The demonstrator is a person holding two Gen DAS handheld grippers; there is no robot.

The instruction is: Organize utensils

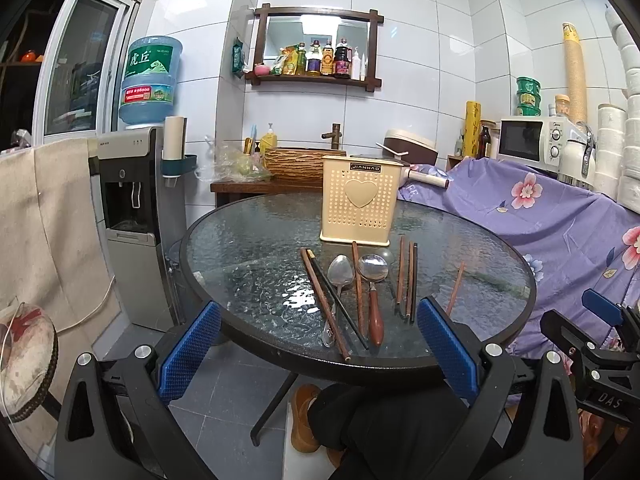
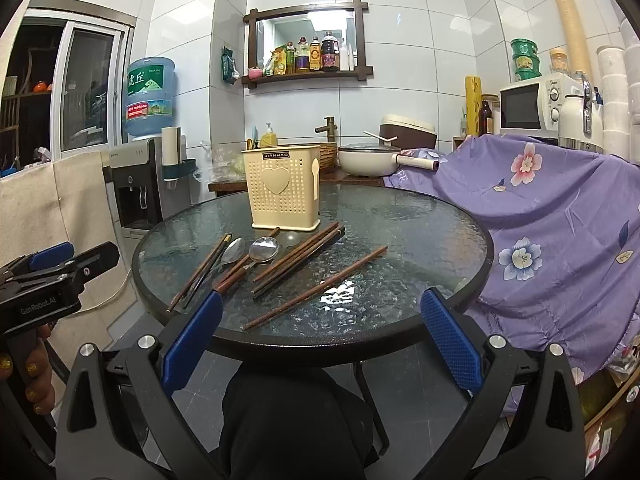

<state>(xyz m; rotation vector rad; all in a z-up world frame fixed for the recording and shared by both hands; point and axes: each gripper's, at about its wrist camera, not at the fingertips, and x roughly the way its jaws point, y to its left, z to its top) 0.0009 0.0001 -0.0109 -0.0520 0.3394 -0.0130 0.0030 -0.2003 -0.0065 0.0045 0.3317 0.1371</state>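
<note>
Two grippers, left (image 1: 316, 354) and right (image 2: 320, 346), fingers spread, holding nothing.
I risk chopsticks (image 2: 314, 294) rolling across the glass tabletop (image 2: 420, 240) during pinching, missing the holder (image 2: 282, 190).

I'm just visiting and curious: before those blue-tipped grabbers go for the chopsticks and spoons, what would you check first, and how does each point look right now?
1. Left gripper open and holding nothing: ok.
2. Right gripper open and holding nothing: ok.
3. Cream utensil holder upright on the glass table: ok.
4. Room inside the holder: cannot tell, its top opening is not visible from these angles.
5. Utensils reachable: ok; the chopsticks and the two metal spoons lie flat in front of the holder.
6. An easy first pick: ok; a lone chopstick lies apart from the rest, on the right gripper's side.
</note>
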